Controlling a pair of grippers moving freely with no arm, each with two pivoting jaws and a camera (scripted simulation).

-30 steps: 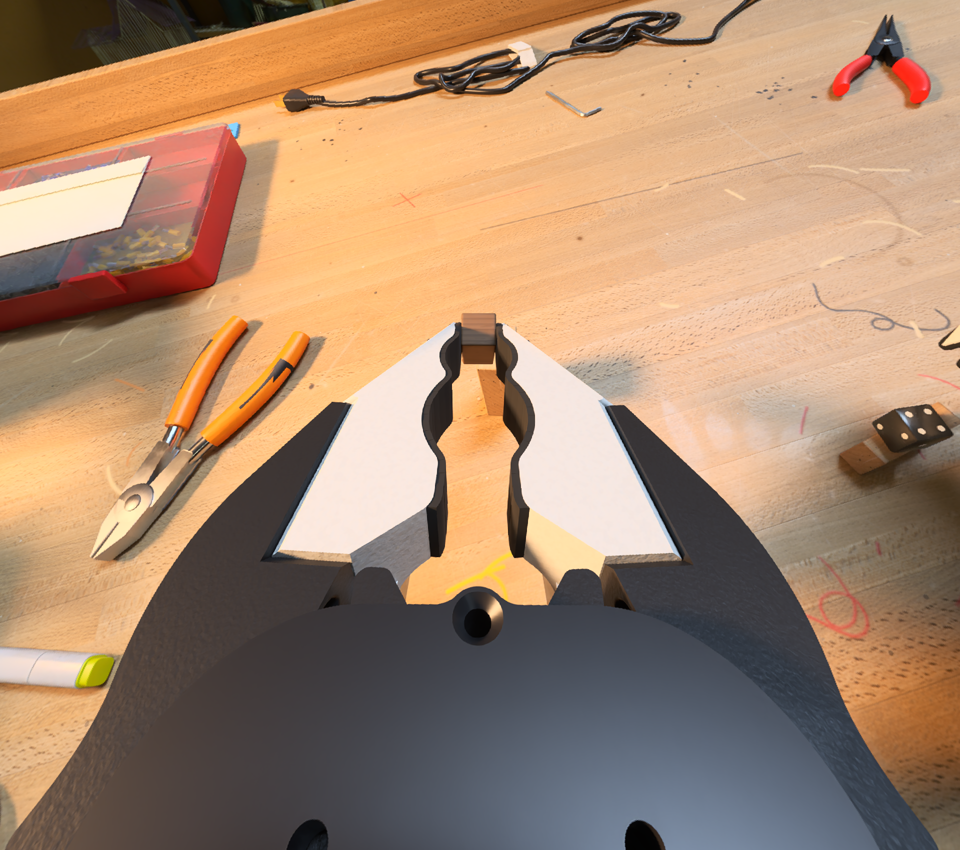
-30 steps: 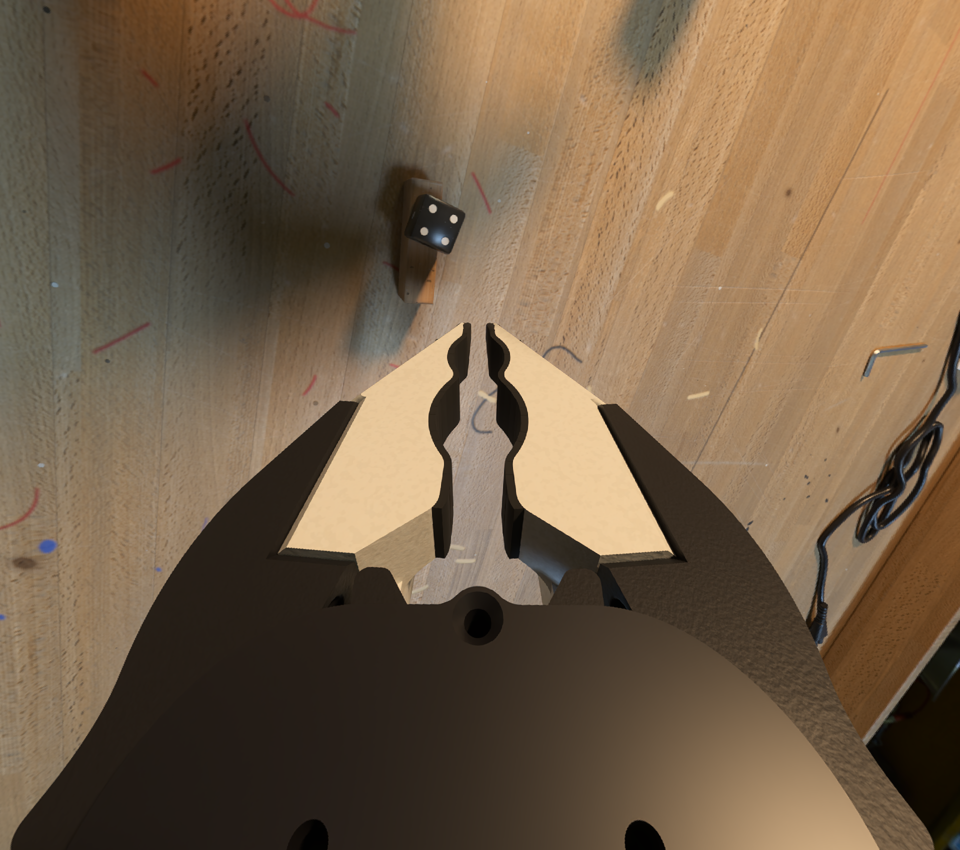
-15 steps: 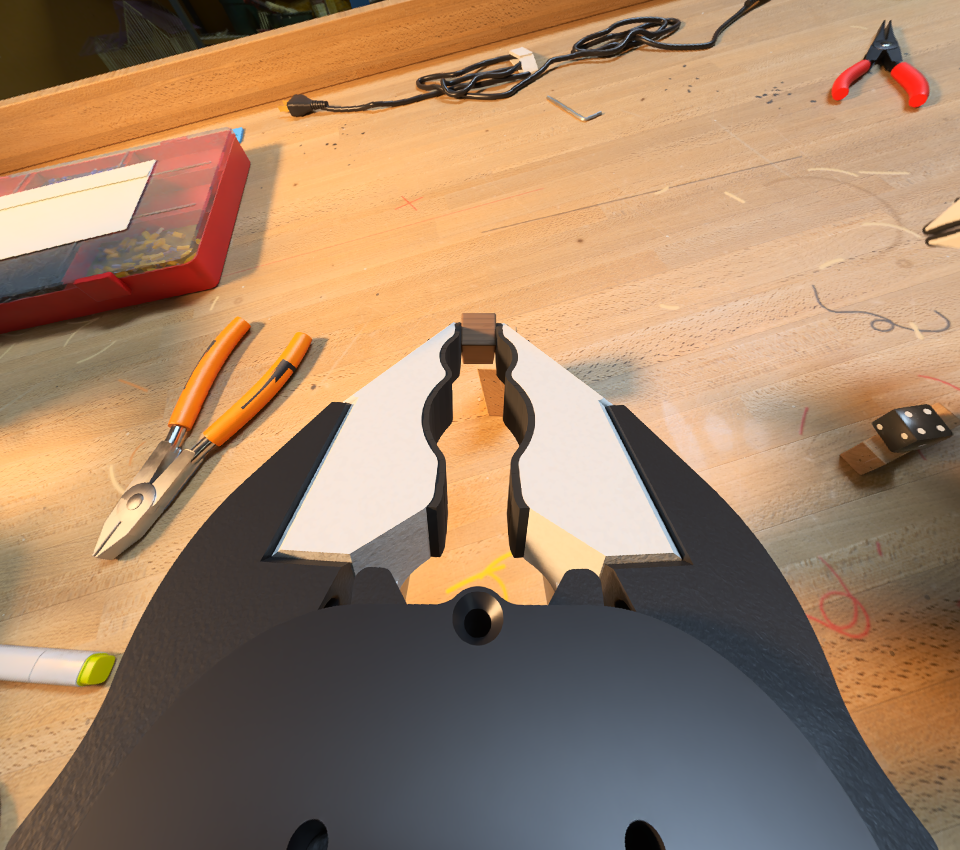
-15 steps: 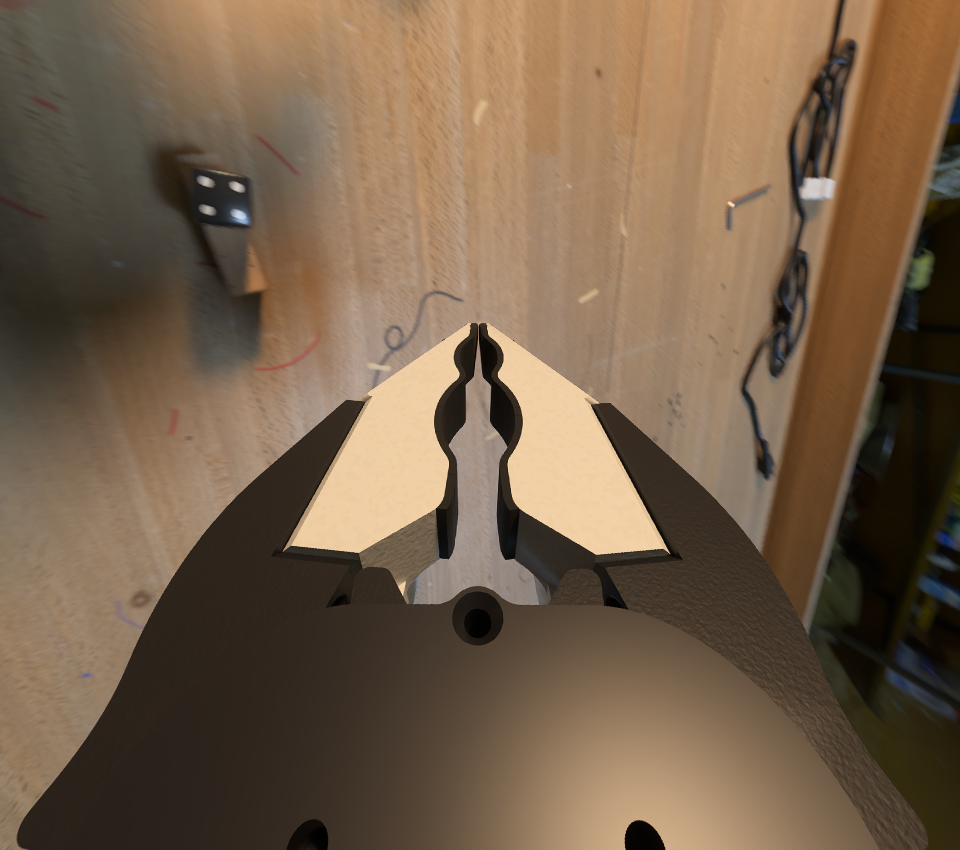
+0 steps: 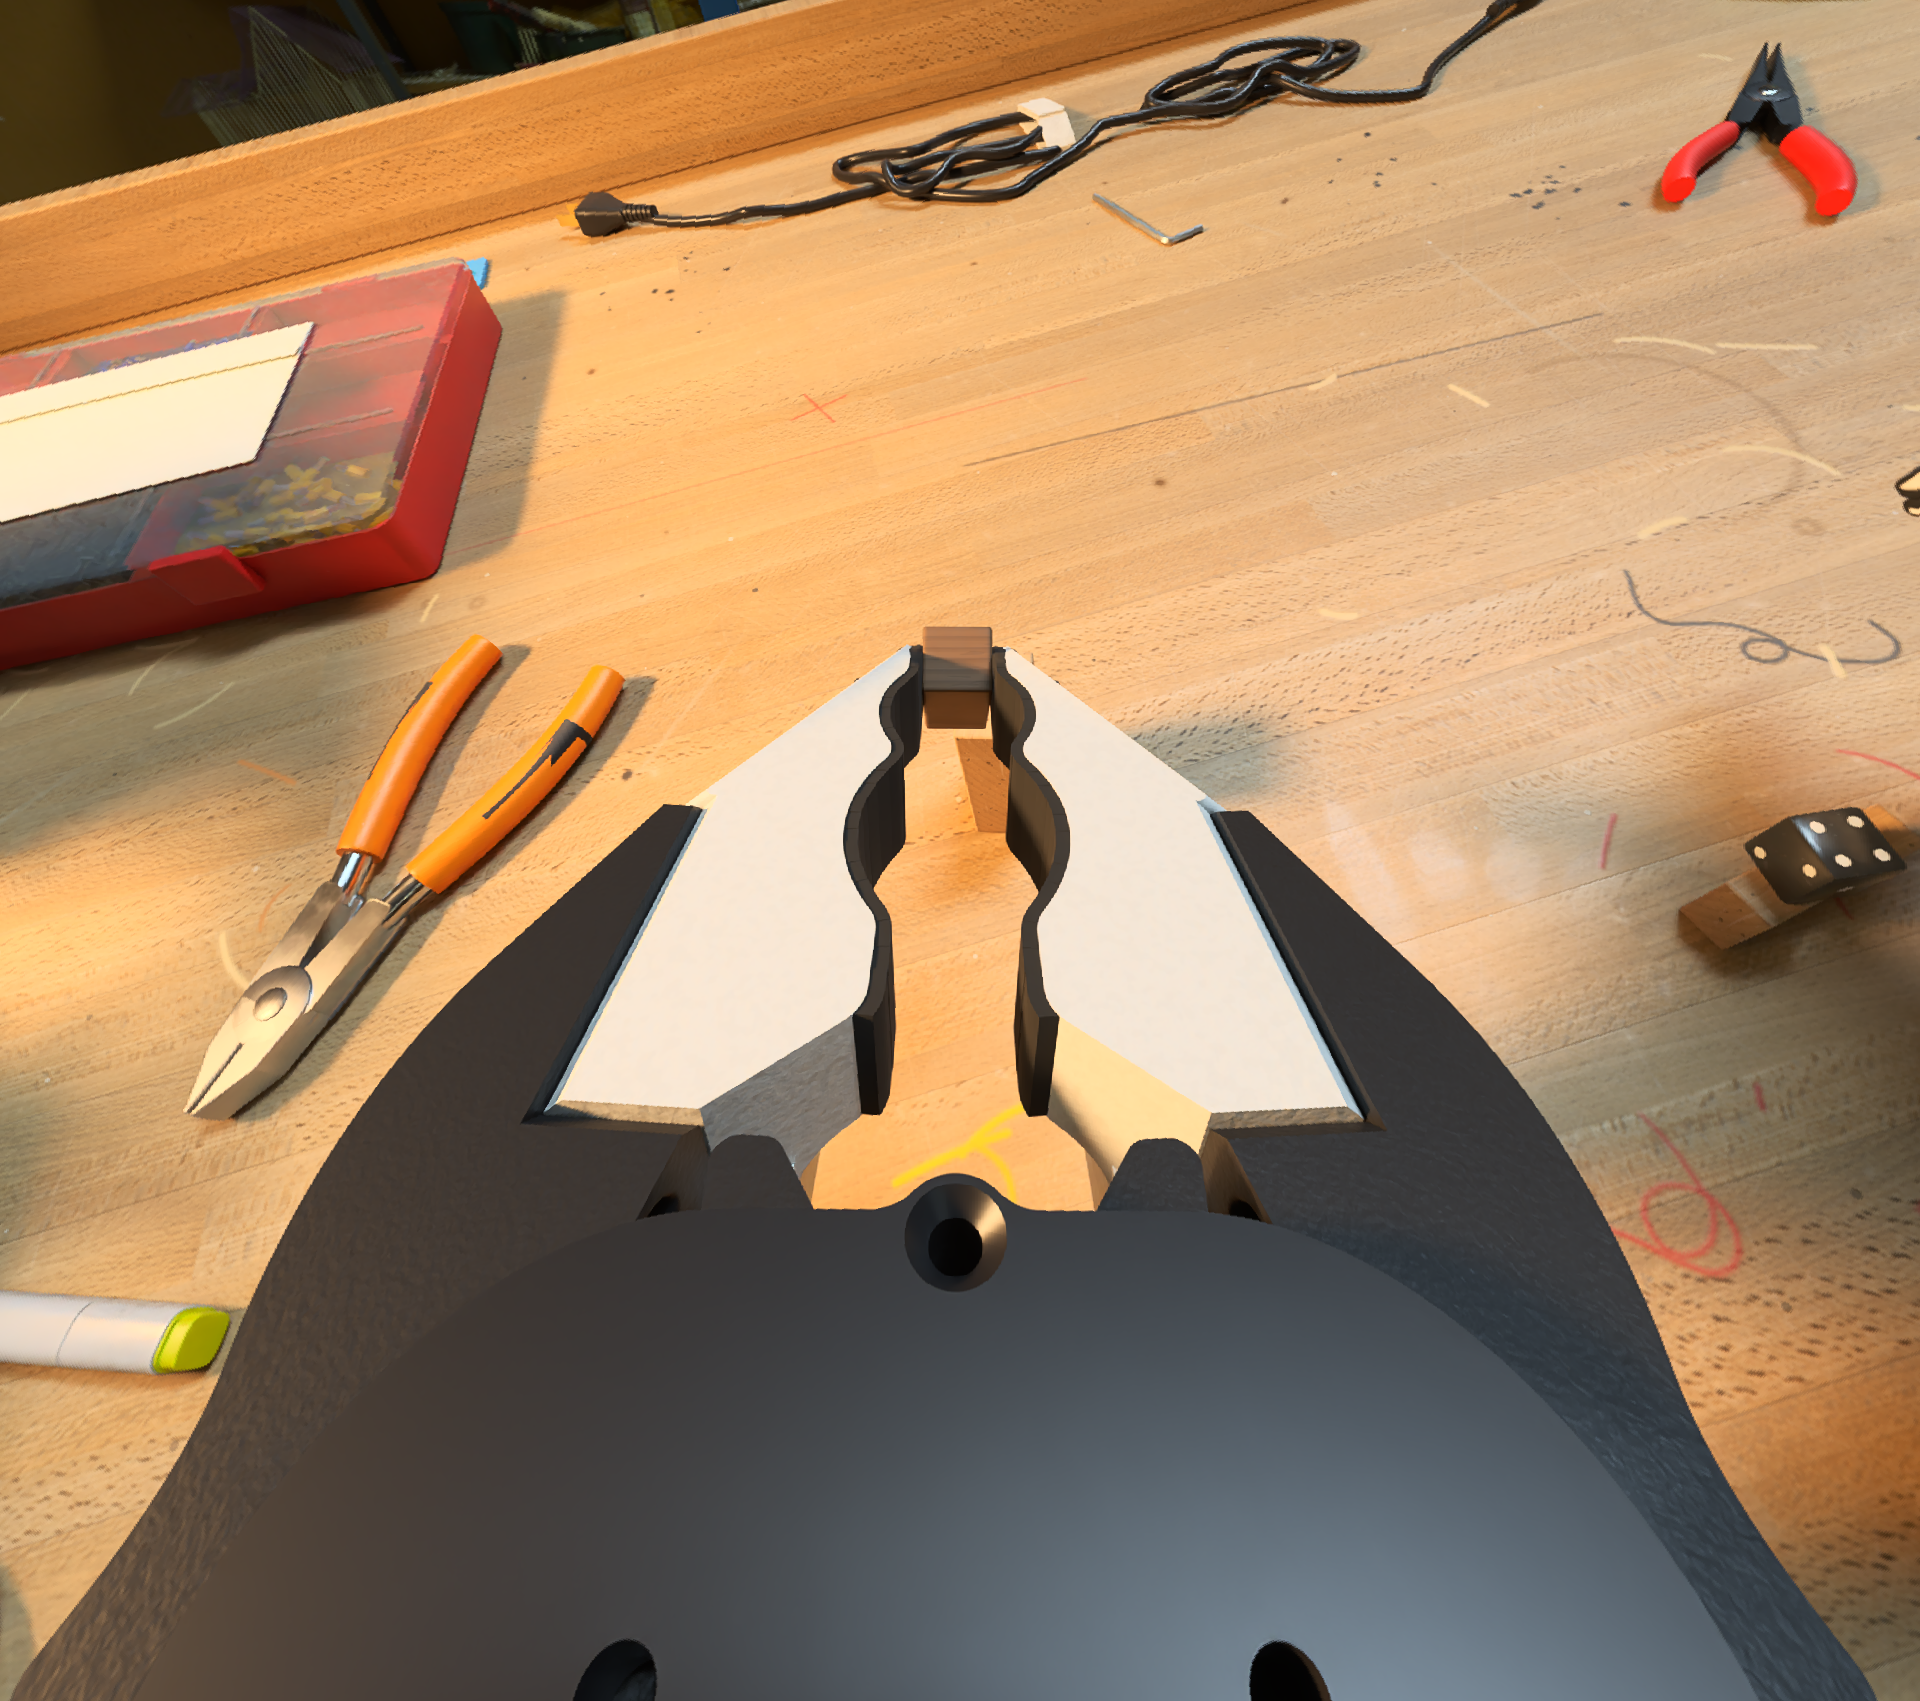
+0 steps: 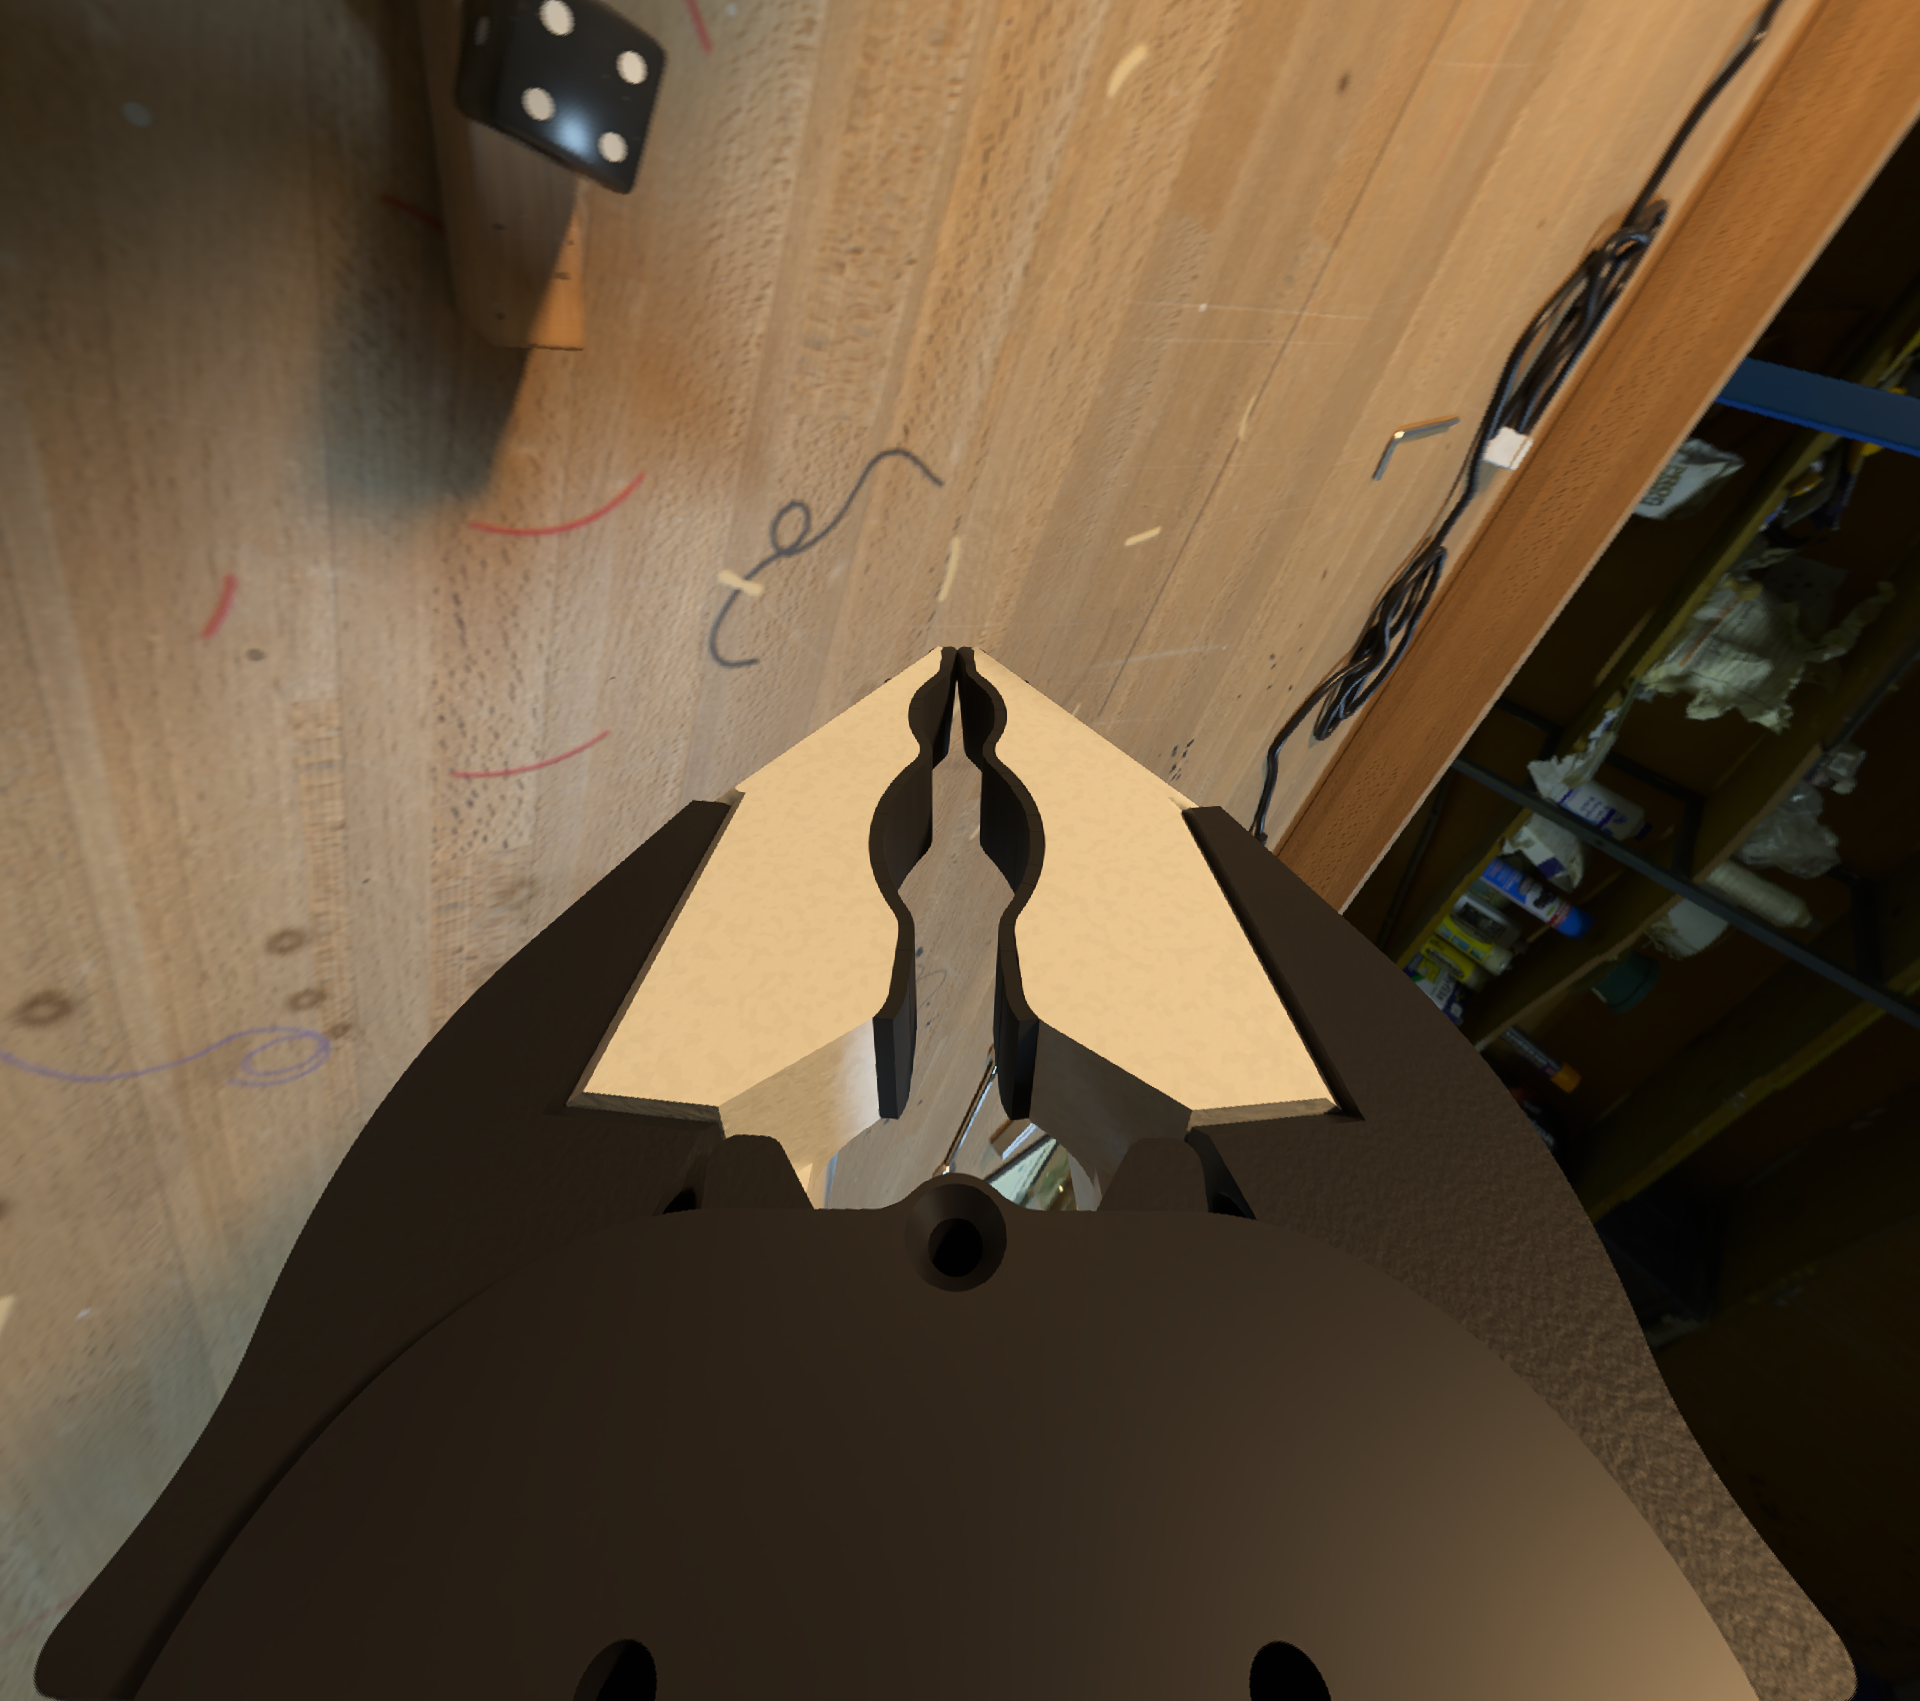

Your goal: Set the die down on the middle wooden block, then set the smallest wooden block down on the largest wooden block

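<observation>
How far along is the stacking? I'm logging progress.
Done: the die rests on the middle wooden block. In hand: the left gripper grips the smallest wooden block. Left: setting it on the largest wooden block, just below. The right gripper is shut, empty.

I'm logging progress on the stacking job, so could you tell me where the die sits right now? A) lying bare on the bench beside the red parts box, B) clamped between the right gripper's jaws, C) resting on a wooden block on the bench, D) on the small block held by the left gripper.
C: the die rests on the wooden block lying on the bench, apart from both grippers.
</observation>
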